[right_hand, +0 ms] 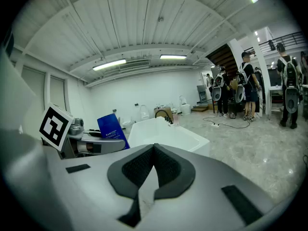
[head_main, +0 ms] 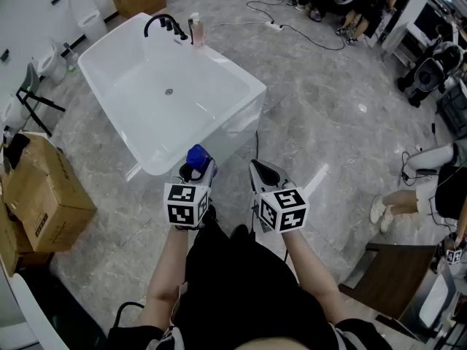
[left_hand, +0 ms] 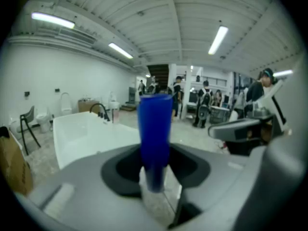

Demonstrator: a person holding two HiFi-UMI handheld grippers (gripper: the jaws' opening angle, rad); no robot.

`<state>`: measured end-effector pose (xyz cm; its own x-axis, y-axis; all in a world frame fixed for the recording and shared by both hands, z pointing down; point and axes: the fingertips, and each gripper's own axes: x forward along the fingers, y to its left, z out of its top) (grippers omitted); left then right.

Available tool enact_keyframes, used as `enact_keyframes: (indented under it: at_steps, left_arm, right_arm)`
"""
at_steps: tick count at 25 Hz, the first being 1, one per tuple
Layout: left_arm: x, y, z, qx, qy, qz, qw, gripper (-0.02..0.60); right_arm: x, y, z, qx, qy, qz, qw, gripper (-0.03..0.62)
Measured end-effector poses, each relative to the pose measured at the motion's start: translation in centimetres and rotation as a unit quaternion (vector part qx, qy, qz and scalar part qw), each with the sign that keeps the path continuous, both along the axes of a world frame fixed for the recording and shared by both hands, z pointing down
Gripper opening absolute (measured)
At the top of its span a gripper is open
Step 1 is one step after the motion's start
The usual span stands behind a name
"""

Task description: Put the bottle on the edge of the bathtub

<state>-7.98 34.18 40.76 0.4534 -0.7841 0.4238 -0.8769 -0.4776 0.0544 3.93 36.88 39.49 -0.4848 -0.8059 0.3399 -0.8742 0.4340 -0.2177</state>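
Note:
A blue bottle (head_main: 198, 155) stands upright between the jaws of my left gripper (head_main: 195, 170), which is shut on its lower part. In the left gripper view the blue bottle (left_hand: 155, 129) rises straight out of the dark pads (left_hand: 120, 170). It hangs just short of the near corner of the white bathtub (head_main: 252, 84), over the floor. My right gripper (head_main: 264, 173) is beside the left one, shut, with nothing in it. Its pads (right_hand: 139, 170) meet at the tip. From the right gripper view the bottle (right_hand: 111, 128) and the bathtub (right_hand: 168, 134) lie ahead to the left.
A black faucet (head_main: 163, 24) and a pink bottle (head_main: 195, 31) sit at the tub's far end. Cardboard boxes (head_main: 44, 195) stand at the left, with a black frame (head_main: 35, 97) and toilets (head_main: 86, 13) behind. A person's legs (head_main: 408, 188) and a brown seat (head_main: 394, 275) are at the right.

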Motion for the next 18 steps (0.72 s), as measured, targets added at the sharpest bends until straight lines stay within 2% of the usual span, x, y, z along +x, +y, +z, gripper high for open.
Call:
enact_keyframes:
  at_steps: [9, 18]
  left_arm:
    - [0.1, -0.4, 0.0, 0.002, -0.002, -0.008, 1.0, 0.163]
    - [0.4, -1.3, 0.0, 0.002, -0.001, -0.023, 0.9997, 0.163]
  right_arm:
    - [-0.1, -0.2, 0.1, -0.001, -0.007, -0.014, 1.0, 0.003]
    - [1.5, -1.4, 0.1, -0.005, -0.026, 0.002, 1.0, 0.003]
